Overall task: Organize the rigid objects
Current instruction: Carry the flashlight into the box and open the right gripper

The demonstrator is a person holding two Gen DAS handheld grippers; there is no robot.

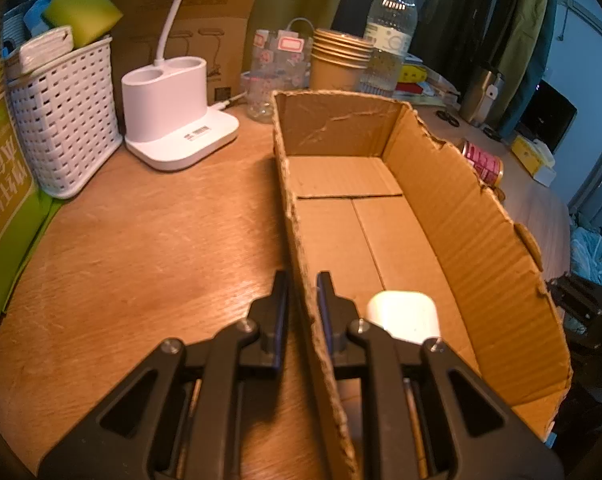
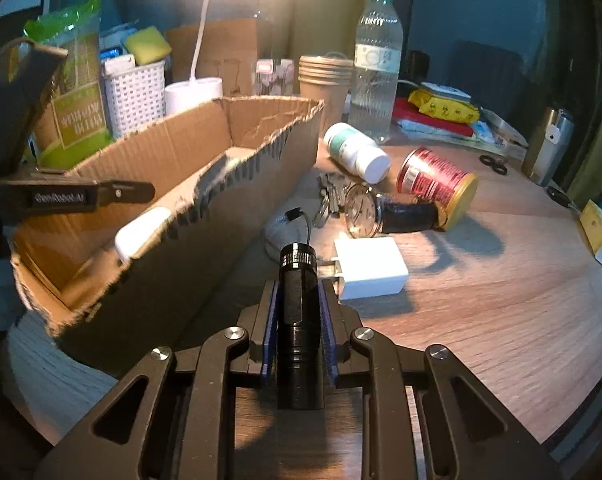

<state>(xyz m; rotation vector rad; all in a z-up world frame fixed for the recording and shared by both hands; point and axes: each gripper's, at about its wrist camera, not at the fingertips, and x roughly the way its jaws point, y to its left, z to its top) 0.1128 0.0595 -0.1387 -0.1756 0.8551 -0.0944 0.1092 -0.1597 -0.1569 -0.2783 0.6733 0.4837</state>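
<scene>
"GenRobot.AI" on left gripper (image 2: 67,197) side; green package (image 1: 1,184) print unreadable.

Black flashlight (image 2: 297,312) lying lengthwise between gripper pads, beside open cardboard box (image 2: 205,216) (white case (image 1: 403,314) inside)

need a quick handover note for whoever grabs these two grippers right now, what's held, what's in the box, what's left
Left gripper: shut on the left wall of the cardboard box, steadying it.
Right gripper: shut on the black flashlight, beside the box's outer wall and not yet over it.
Done: one white object lies in the box.
Left on the table: white charger, wristwatch, keys, white pill bottle, red can.
Next, probably: drop the flashlight in, then collect the rest.
</scene>
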